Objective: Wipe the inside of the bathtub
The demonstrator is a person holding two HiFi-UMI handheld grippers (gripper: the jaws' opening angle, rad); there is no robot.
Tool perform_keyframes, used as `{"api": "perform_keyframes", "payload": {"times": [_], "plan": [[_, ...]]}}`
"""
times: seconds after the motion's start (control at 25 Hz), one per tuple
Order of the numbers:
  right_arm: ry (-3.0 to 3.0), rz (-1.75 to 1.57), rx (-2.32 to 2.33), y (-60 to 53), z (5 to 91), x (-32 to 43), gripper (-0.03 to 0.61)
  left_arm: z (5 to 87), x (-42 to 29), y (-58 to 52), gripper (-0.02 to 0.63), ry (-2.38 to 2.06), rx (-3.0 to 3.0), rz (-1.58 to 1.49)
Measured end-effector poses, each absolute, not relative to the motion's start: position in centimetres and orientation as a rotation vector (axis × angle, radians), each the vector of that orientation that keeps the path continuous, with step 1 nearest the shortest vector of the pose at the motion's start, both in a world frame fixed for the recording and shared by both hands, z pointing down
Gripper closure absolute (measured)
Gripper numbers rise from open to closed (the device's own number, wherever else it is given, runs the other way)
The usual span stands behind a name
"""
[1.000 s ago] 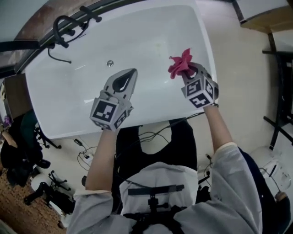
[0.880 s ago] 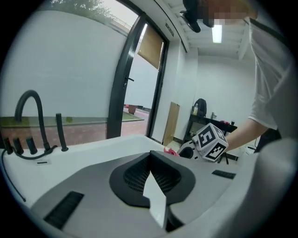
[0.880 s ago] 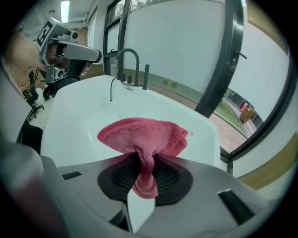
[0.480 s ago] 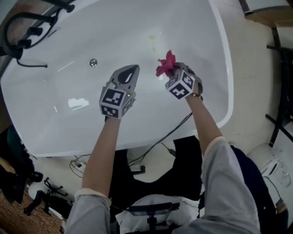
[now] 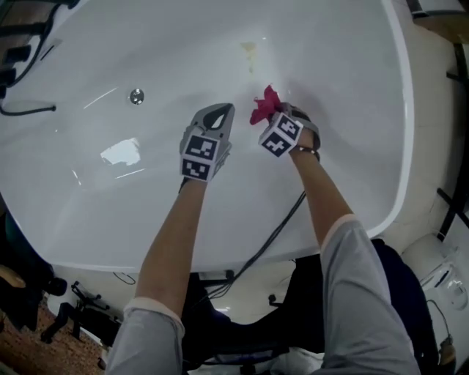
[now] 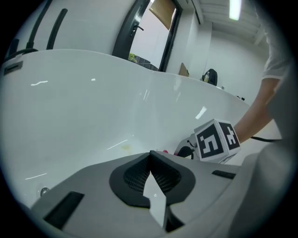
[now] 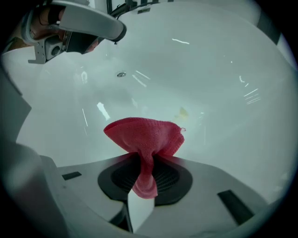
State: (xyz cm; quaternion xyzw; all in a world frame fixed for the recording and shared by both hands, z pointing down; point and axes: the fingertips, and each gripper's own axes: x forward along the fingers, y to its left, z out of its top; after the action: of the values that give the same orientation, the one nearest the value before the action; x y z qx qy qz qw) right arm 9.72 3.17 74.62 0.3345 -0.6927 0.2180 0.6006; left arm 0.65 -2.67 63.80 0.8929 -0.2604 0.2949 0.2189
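Little looks wiped yet — our right gripper [image 7: 143, 182] pinches the red cloth [image 7: 144, 135] near the bathtub's [image 5: 352, 88] yellow smear [image 5: 249, 50], our left gripper [image 6: 150, 157] closed on nothing.

Left tongs [image 5: 223, 110] closed empty beside right tongs [image 5: 273, 114] pinching cloth [image 5: 262, 107].

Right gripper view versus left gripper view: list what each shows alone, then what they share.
Only the right gripper view: the right claw shut on a pink cloth, with the grip shown close up. Only the left gripper view: the left claw shut and empty, a dark-framed doorway and a ceiling light. Both: the white bathtub interior and a yellowish stain on it.
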Motion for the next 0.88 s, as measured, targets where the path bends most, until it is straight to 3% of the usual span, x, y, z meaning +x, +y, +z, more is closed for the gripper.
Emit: {"api": "perform_keyframes", "payload": {"times": [0.36,0.88], "plan": [[-1.538,0.454,0.599,5.7,83.8,9.5,0.499,71.6,1.4,-2.5,0.62,-0.674,2.456,0.883],[-1.478,0.37,0.814,0.0,84.5,9.4,0.503,72.2,-1.4,-5.4,0.62,-0.769,2.459,0.83]]}}
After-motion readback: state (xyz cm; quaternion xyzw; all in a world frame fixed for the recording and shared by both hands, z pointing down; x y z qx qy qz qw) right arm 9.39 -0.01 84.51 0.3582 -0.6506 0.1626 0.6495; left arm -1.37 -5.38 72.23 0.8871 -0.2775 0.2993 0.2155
